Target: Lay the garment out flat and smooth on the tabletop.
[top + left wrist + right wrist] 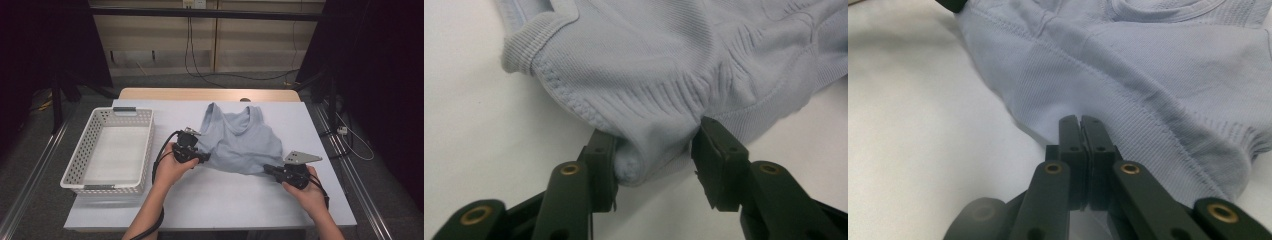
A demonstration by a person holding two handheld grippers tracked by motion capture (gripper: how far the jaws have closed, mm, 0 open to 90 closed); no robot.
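Near edge first: two hands low on the white table (210,200), each with a gripper at the hem of a pale blue tank top (240,137). Right gripper (266,168) clenched on the hem's right corner, jaws pressed together with the fabric edge pinched at their tips. Left gripper (204,158) at the left corner, jaws partway apart, a bunched fold of hem (651,155) between the pads (604,162), touched on one side but not yet squeezed. Beyond both, top lying flat, long axis running away toward the far edge, neckline and straps farthest. Likely next: firm left grip, then lift or fold away. Off left, white basket (82,172), well apart.
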